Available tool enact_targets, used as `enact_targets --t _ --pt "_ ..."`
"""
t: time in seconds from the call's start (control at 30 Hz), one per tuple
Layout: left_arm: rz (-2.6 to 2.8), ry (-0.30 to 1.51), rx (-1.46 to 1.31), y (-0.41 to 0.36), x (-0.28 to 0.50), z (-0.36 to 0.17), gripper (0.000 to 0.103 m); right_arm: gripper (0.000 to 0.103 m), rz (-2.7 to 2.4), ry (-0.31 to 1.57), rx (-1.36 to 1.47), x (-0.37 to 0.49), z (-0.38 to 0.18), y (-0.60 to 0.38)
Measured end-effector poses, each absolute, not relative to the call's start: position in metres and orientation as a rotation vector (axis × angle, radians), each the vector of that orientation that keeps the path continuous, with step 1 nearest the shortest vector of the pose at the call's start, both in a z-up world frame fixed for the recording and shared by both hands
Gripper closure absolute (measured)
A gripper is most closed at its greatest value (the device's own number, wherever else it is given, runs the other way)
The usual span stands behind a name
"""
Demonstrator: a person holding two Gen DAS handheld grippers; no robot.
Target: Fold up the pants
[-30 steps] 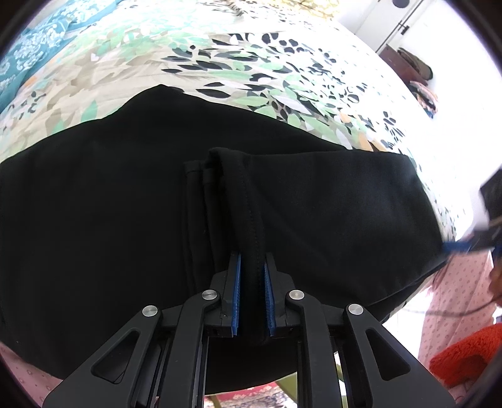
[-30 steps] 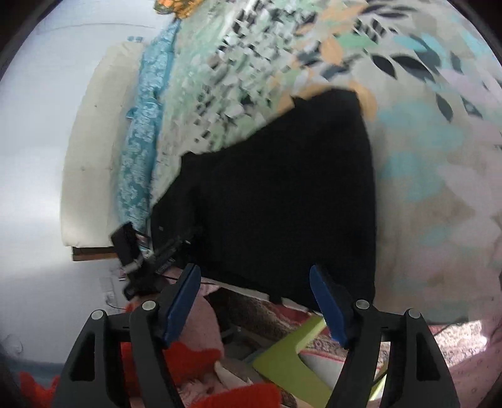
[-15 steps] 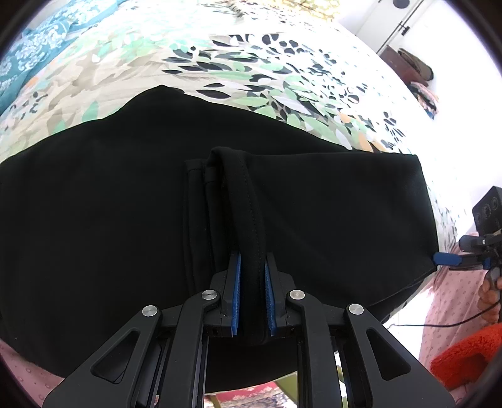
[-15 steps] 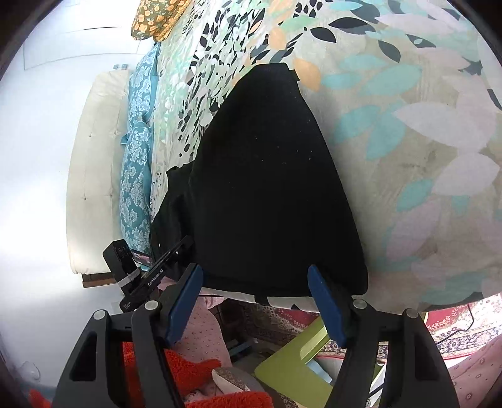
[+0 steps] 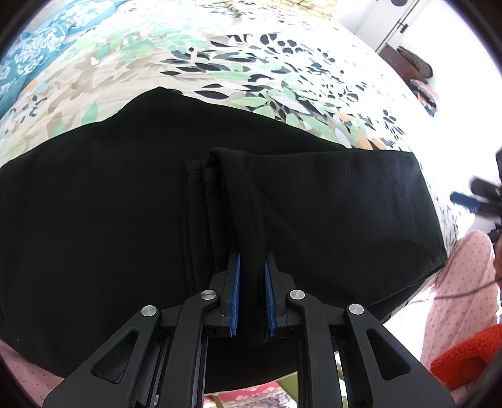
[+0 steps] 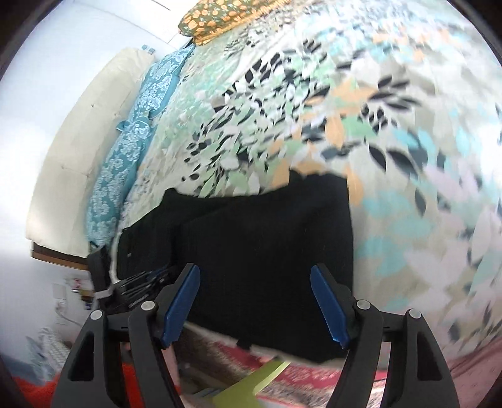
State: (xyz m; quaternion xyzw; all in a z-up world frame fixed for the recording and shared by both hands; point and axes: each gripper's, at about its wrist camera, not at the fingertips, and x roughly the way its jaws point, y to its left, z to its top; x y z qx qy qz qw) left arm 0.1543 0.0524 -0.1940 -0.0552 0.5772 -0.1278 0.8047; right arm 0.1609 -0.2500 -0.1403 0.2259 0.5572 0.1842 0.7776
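Observation:
The black pants (image 5: 94, 219) lie folded on the leaf-print bedspread (image 5: 251, 56) near the bed's front edge. My left gripper (image 5: 252, 276) is shut on a stitched hem fold of the pants, which rises between the blue pads. In the right wrist view the pants (image 6: 266, 244) lie as a dark rectangle ahead. My right gripper (image 6: 255, 282) is open and empty, held above their near edge. The right gripper also shows blurred at the far right of the left wrist view (image 5: 480, 201).
A teal patterned cloth (image 6: 125, 150) and a cream headboard (image 6: 78, 131) run along the bed's left side. An orange-print pillow (image 6: 226, 15) lies at the far end. A red rug (image 6: 298, 376), a lime-green object (image 6: 251, 389) and an orange fluffy item (image 5: 467, 364) sit below the bed edge.
My right gripper has swung and moved, still open; its view is blurred and now faces the pants more squarely. The left gripper keeps its hold and has not moved.

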Motion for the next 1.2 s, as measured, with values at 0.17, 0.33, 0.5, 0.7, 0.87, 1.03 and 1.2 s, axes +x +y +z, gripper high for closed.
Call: enact_targets --t 0.17,0.33,0.5,0.7,0.87,1.03,1.2 --pt "-0.295 1.23 -0.114 0.049 0.153 -0.192 0.078 0.029 0.328 1.271 0.408 0.182 -0.172 -0.241" --pt "-0.278 1.192 -0.099 0.048 0.15 -0.182 0.032 0.029 0.311 1.163 0.447 0.166 -0.162 -0.248" --pt "-0.224 1.125 -0.169 0.068 0.153 -0.166 0.022 0.029 0.27 1.049 0.371 0.14 -0.141 -0.252" --pt "-0.092 1.081 -0.282 0.11 0.157 -0.157 0.022 0.023 0.263 1.006 0.233 0.123 -0.131 -0.234" --pt "0.02 1.059 -0.361 0.154 0.163 -0.15 0.021 0.023 0.311 1.027 0.24 0.122 -0.139 -0.222" --pt "0.113 1.066 -0.453 0.224 0.17 -0.135 0.019 0.023 0.35 1.022 0.235 0.122 -0.14 -0.214" --pt "0.192 1.126 -0.333 0.283 0.178 -0.131 0.018 0.023 0.357 1.025 0.262 0.126 -0.14 -0.212"
